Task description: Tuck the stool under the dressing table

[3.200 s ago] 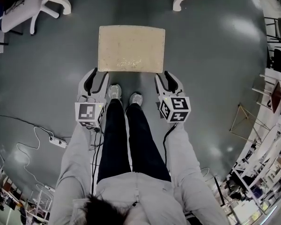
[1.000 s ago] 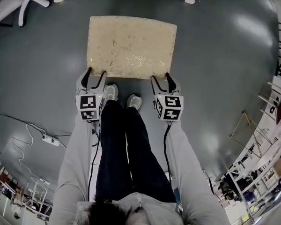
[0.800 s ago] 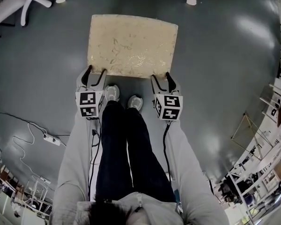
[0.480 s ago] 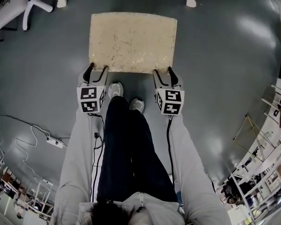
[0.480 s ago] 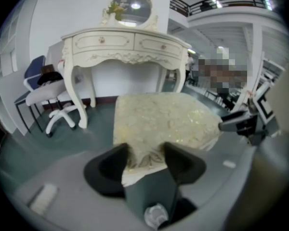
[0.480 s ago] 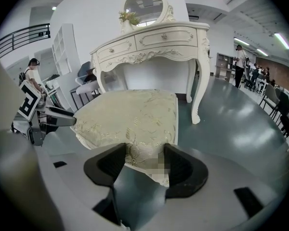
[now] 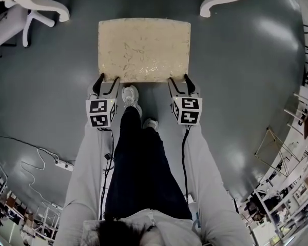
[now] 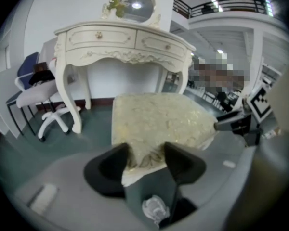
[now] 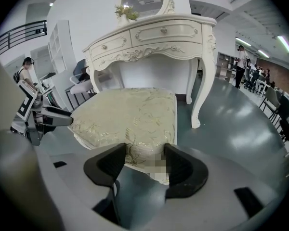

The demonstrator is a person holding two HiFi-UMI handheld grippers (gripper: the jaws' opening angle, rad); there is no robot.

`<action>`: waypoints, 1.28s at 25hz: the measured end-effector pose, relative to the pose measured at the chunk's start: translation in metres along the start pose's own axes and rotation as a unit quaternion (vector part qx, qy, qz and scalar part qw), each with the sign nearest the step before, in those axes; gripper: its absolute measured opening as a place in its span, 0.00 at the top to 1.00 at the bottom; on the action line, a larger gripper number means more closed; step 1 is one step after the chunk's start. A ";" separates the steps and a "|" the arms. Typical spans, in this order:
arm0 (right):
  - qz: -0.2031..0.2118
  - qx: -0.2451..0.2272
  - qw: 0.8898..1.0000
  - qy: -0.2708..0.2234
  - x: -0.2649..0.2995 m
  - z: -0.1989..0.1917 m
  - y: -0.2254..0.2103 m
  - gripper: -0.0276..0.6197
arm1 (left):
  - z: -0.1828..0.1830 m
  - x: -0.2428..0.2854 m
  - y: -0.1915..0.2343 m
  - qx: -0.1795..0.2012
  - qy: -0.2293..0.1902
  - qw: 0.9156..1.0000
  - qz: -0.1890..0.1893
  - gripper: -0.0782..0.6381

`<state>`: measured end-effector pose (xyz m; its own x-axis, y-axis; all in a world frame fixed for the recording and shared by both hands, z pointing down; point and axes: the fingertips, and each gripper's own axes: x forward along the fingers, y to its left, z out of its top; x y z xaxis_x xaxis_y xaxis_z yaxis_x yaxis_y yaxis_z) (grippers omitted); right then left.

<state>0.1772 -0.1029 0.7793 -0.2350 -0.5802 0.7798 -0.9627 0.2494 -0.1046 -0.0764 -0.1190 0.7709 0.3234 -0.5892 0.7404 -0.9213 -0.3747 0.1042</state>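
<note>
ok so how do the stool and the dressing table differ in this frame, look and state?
The stool is low, with a flat cushioned seat in gold-patterned fabric; the dressing table stands taller, carved white with drawers and curved legs. The stool is held at its near corners by the left gripper and right gripper; the dressing table is untouched. Both are cream-toned and ornate.

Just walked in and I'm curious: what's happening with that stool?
A person stands behind the stool, holding a gripper in each hand. The left gripper and right gripper each clamp a near corner of its cushioned seat. The dressing table stands just ahead; the stool is not yet under it.
</note>
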 end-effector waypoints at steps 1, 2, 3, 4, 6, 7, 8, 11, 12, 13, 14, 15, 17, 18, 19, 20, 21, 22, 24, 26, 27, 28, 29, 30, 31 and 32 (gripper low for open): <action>-0.003 0.001 1.000 -0.001 0.003 0.005 -0.001 0.56 | 0.005 0.004 0.003 0.001 0.001 1.000 -0.002 0.54; -0.006 0.002 1.000 -0.002 0.007 0.010 -0.001 0.56 | 0.010 0.007 0.007 0.003 0.002 1.000 -0.004 0.54; -0.008 0.003 1.000 -0.003 0.010 0.014 -0.001 0.56 | 0.015 0.011 0.011 0.006 0.002 1.000 -0.005 0.54; -0.010 0.005 1.000 -0.003 0.014 0.019 -0.001 0.56 | 0.019 0.015 0.014 0.008 0.003 1.000 -0.006 0.54; -0.017 0.008 1.000 -0.005 0.022 0.028 -0.004 0.56 | 0.029 0.023 0.020 0.011 0.003 1.000 -0.012 0.54; -0.020 0.009 1.000 -0.006 0.025 0.033 -0.006 0.56 | 0.034 0.027 0.022 0.013 0.002 1.000 -0.016 0.54; -0.023 0.009 1.000 -0.006 0.029 0.037 -0.007 0.56 | 0.039 0.031 0.025 0.014 0.001 1.000 -0.020 0.54; -0.023 0.012 1.000 0.001 0.037 0.047 -0.008 0.56 | 0.050 0.040 0.032 0.018 0.002 1.000 -0.025 0.54; -0.024 0.013 1.000 0.003 0.040 0.050 -0.009 0.56 | 0.053 0.043 0.035 0.020 0.002 0.999 -0.026 0.54; -0.027 0.014 1.000 0.004 0.043 0.054 -0.010 0.56 | 0.057 0.047 0.037 0.021 0.002 0.999 -0.028 0.54; -0.030 0.016 0.999 0.004 0.046 0.059 -0.011 0.56 | 0.062 0.050 0.039 0.022 0.003 0.999 -0.030 0.54; -0.033 0.017 0.999 0.004 0.049 0.063 -0.012 0.56 | 0.067 0.053 0.042 0.024 0.003 0.999 -0.031 0.54; -0.037 0.021 0.999 0.004 0.054 0.071 -0.014 0.56 | 0.076 0.060 0.047 0.028 0.006 0.999 -0.035 0.54; -0.040 0.024 0.999 0.003 0.056 0.075 -0.014 0.56 | 0.080 0.063 0.049 0.030 0.007 0.999 -0.036 0.54; -0.043 0.027 0.999 0.001 0.059 0.078 -0.015 0.56 | 0.085 0.067 0.052 0.033 0.008 0.999 -0.038 0.54; -0.046 0.029 0.998 0.000 0.062 0.082 -0.016 0.56 | 0.089 0.070 0.055 0.035 0.008 0.999 -0.040 0.54; -0.051 0.031 0.998 -0.002 0.064 0.086 -0.017 0.56 | 0.093 0.073 0.057 0.037 0.008 0.998 -0.042 0.54; -0.054 0.032 0.998 -0.003 0.067 0.090 -0.017 0.56 | 0.098 0.076 0.059 0.037 0.007 0.998 -0.044 0.54; -0.059 0.033 0.998 -0.004 0.072 0.098 -0.019 0.56 | 0.106 0.082 0.064 0.038 0.003 0.998 -0.046 0.54; -0.059 0.034 0.998 -0.006 0.078 0.106 -0.020 0.56 | 0.113 0.088 0.069 0.040 0.002 0.998 -0.046 0.54; -0.059 0.034 0.998 -0.006 0.080 0.109 -0.020 0.56 | 0.116 0.091 0.071 0.041 0.003 0.998 -0.045 0.54; -0.060 0.036 0.998 -0.006 0.081 0.112 -0.021 0.56 | 0.120 0.093 0.072 0.044 0.004 0.998 -0.045 0.54; -0.063 0.036 0.997 -0.006 0.083 0.115 -0.023 0.56 | 0.124 0.096 0.073 0.045 0.005 0.998 -0.045 0.54; -0.066 0.035 0.997 -0.006 0.084 0.118 -0.024 0.56 | 0.127 0.098 0.074 0.046 0.007 0.998 -0.048 0.54; -0.070 0.032 0.997 -0.005 0.085 0.120 -0.026 0.56 | 0.129 0.100 0.073 0.045 0.009 0.998 -0.052 0.54; -0.072 0.030 0.997 -0.004 0.086 0.121 -0.027 0.56 | 0.129 0.101 0.073 0.043 0.010 0.997 -0.055 0.54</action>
<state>0.1667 -0.2538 0.7747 -0.0944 -0.6133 0.7842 -0.9928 0.1160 -0.0288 -0.0827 -0.2985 0.7678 0.4172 -0.5267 0.7406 -0.8577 -0.4976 0.1293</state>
